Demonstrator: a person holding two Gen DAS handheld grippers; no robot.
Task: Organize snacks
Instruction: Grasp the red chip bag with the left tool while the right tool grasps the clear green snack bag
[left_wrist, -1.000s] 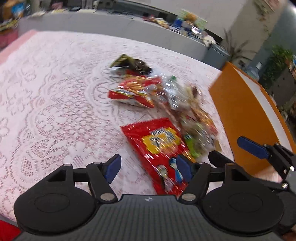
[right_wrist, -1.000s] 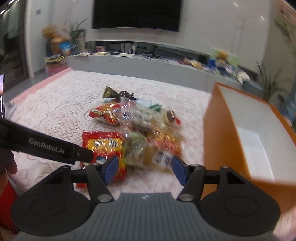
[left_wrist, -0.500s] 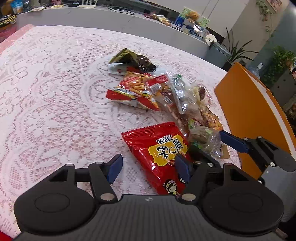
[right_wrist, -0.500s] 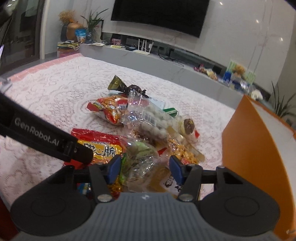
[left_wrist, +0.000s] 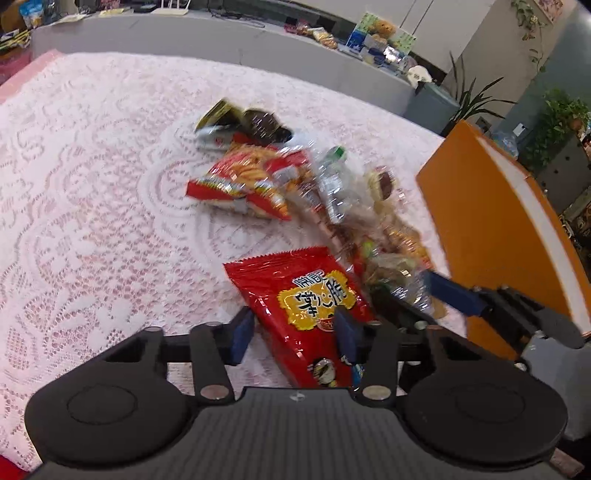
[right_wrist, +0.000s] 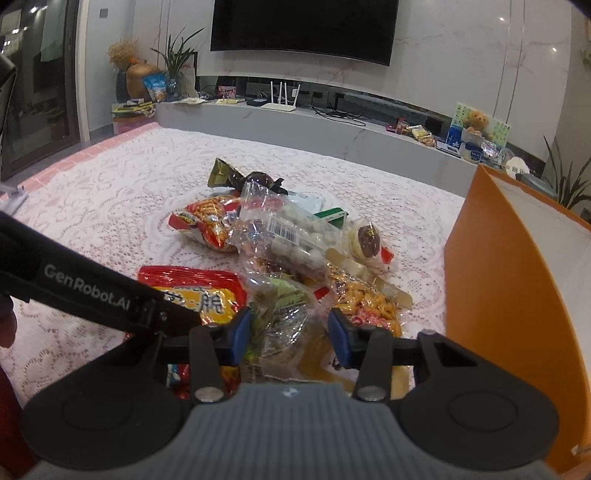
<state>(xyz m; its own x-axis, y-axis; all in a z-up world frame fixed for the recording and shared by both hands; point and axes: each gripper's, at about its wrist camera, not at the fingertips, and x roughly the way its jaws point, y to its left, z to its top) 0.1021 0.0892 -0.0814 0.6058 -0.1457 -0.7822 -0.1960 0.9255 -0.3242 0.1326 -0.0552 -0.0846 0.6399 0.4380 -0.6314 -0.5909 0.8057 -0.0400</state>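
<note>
A pile of snack packets lies on a lace tablecloth (left_wrist: 92, 206). A red packet with a yellow label (left_wrist: 306, 295) lies nearest; my left gripper (left_wrist: 293, 334) is open with its jaws on either side of the packet's near end. My right gripper (right_wrist: 288, 334) is open around a clear bag with green contents (right_wrist: 282, 314). Its blue fingertip shows in the left wrist view (left_wrist: 452, 295). Behind lie a red-orange crisp packet (right_wrist: 207, 221), a clear bag of white balls (right_wrist: 299, 240) and a dark wrapper (right_wrist: 236, 175). An orange box (right_wrist: 498, 295) stands open at the right.
The left gripper's black arm (right_wrist: 85, 291) crosses the right wrist view at the left. A grey counter (right_wrist: 314, 125) with a router and small items runs behind the table. A wall screen hangs above. Potted plants stand at the far right.
Both grippers have moved forward and down onto the pile. The left jaws now straddle the red packet; the right jaws now straddle the clear green bag.
</note>
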